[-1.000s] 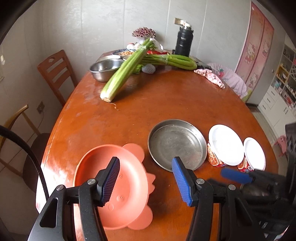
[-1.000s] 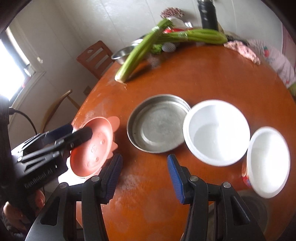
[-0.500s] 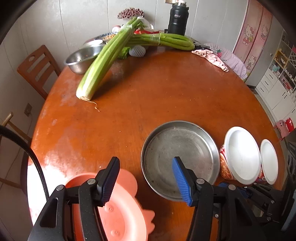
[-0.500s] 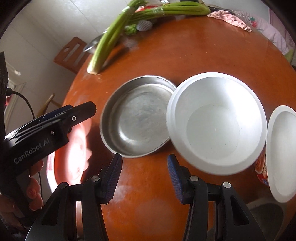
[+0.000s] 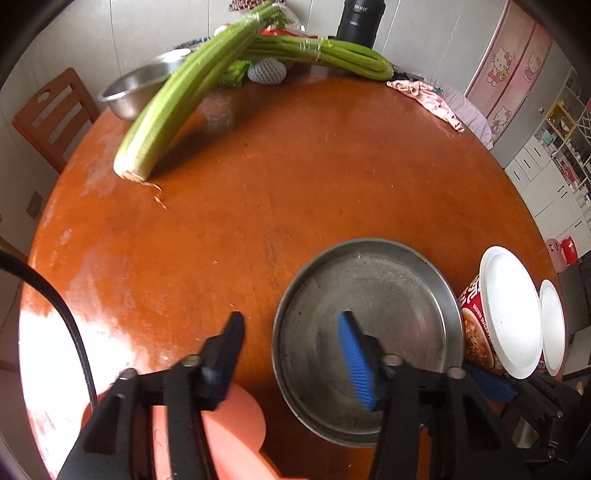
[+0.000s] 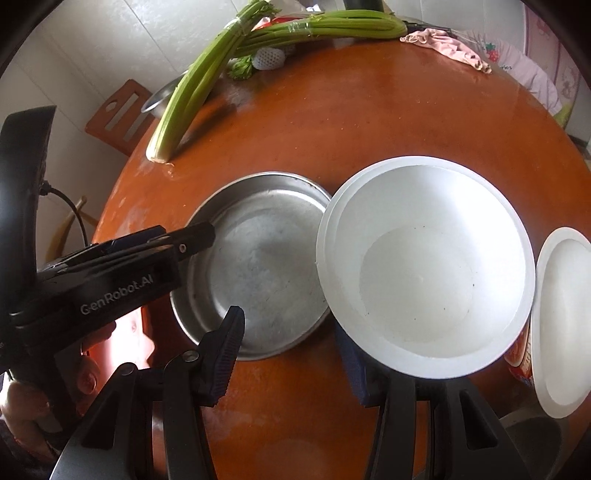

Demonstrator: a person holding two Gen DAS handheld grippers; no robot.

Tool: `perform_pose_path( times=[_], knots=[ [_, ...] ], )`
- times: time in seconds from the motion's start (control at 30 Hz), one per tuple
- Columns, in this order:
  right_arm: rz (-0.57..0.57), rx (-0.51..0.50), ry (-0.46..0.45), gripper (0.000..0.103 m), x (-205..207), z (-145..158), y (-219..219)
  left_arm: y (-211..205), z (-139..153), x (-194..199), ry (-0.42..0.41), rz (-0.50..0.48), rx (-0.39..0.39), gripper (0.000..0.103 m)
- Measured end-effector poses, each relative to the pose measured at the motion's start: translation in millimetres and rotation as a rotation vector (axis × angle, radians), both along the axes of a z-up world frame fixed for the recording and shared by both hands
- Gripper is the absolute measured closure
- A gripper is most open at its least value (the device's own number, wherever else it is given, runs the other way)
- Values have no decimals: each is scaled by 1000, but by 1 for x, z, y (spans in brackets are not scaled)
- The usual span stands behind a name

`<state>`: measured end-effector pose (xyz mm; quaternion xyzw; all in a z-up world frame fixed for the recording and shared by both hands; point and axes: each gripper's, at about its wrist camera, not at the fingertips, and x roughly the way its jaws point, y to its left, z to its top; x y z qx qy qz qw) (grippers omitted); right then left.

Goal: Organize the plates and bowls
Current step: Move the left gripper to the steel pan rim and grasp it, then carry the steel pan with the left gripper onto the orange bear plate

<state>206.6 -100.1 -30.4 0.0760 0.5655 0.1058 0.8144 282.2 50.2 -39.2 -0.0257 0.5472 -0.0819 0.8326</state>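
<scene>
A round steel plate (image 5: 369,332) (image 6: 266,266) lies on the brown table near its front edge. My left gripper (image 5: 291,354) is open, its left finger outside the plate's left rim and its right finger over the plate; it also shows in the right wrist view (image 6: 110,266). A pink pig-shaped plate (image 5: 229,435) lies under it at the bottom left. My right gripper (image 6: 291,354) is open at the plate's near rim, its right finger partly hidden under a large white bowl (image 6: 424,269) (image 5: 509,314). A second white bowl (image 6: 565,317) (image 5: 554,325) stands to its right.
Long celery bunches (image 5: 184,96) lie across the far side of the table (image 5: 295,166), beside a steel bowl (image 5: 136,88), a black flask (image 5: 358,18) and a pink cloth (image 5: 428,99). A wooden chair (image 5: 48,118) stands at the far left.
Both grippers have moved forward and down toward the steel plate. The pink plate has slid out of the left view's centre to its bottom edge. The white bowl now fills more of the right view.
</scene>
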Motion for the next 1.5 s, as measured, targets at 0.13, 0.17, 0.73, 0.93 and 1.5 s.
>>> perform_pose_path(
  times=[0.13, 0.17, 0.73, 0.93, 1.5],
  knots=[
    [4, -14, 9, 51, 4, -6, 6, -3, -8, 1, 16, -13, 10, 76],
    [6, -19, 5, 51, 4, -5, 7, -3, -8, 1, 13, -14, 10, 77],
    [28, 2, -60, 51, -3, 14, 12, 11, 22, -23, -55, 13, -14, 77],
    [45, 9, -63, 51, -8, 17, 16, 14, 27, -34, -62, 25, 0, 77],
    [70, 27, -111, 50, -28, 38, 20, 24, 49, -57, -110, 51, -27, 77]
  ],
)
